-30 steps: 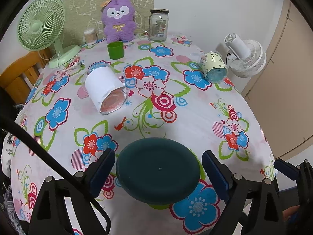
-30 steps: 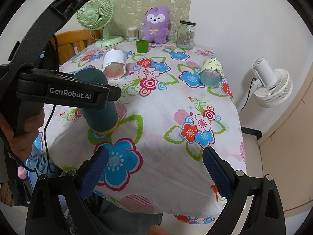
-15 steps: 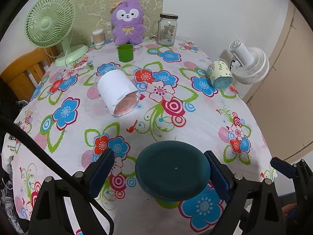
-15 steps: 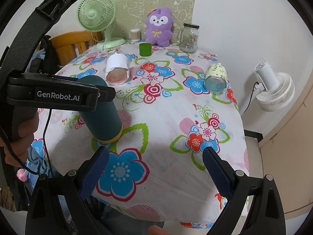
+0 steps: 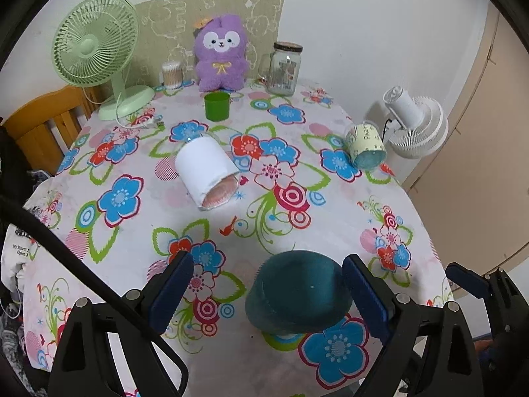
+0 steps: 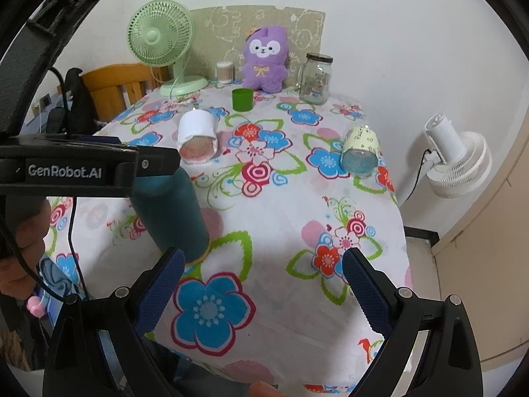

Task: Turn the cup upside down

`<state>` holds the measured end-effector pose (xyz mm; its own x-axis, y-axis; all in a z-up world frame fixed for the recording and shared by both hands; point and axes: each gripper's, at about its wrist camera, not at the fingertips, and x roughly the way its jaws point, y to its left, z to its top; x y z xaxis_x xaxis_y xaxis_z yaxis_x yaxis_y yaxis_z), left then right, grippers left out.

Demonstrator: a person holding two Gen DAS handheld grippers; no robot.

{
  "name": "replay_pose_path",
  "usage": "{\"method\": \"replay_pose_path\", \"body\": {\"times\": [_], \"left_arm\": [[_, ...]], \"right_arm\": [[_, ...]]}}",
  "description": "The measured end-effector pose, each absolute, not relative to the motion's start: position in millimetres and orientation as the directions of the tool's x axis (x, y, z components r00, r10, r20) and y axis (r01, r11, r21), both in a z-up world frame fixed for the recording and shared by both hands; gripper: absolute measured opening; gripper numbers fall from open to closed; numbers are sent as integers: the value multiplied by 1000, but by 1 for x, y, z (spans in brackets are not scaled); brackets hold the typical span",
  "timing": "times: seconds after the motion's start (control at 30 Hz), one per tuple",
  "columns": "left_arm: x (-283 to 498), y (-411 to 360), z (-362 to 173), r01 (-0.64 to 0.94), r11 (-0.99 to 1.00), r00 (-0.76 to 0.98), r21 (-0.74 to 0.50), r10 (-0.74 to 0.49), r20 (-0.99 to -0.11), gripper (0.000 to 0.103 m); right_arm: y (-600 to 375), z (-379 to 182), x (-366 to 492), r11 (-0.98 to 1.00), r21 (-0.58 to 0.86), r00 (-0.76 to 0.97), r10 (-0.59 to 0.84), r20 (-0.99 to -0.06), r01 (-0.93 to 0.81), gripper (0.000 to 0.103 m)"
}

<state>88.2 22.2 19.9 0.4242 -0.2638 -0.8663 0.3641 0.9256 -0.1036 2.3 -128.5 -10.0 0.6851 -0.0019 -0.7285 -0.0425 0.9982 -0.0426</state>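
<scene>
A dark teal cup (image 5: 297, 292) stands upside down near the front edge of the flowered table (image 5: 148, 211), its flat base facing up. It leans a little in the right wrist view (image 6: 172, 211), with its yellowish rim on the cloth. My left gripper (image 5: 264, 292) is open around its top, and the right pad sits close to the cup. My right gripper (image 6: 261, 284) is open and empty, to the right of the cup above the table's near edge.
A white cup (image 5: 206, 172) and a pale yellow-green cup (image 5: 365, 145) lie on their sides. A small green cup (image 5: 216, 106), a glass jar (image 5: 284, 67), a purple plush toy (image 5: 220, 54) and a green fan (image 5: 96, 46) stand at the back. A white fan (image 5: 416, 125) is off the table's right.
The left gripper has pulled back and to the left, so the teal cup sits nearer its right pad. The cup leans more in the right wrist view. The right gripper has pulled back slightly.
</scene>
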Motion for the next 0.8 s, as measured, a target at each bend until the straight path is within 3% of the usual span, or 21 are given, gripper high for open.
{"method": "replay_pose_path", "body": {"times": [0.8], "left_arm": [[79, 77, 79, 287, 951, 583, -112, -266, -768, 94]], "right_arm": [[-93, 59, -2, 997, -75, 790, -23, -613, -30, 97]]}}
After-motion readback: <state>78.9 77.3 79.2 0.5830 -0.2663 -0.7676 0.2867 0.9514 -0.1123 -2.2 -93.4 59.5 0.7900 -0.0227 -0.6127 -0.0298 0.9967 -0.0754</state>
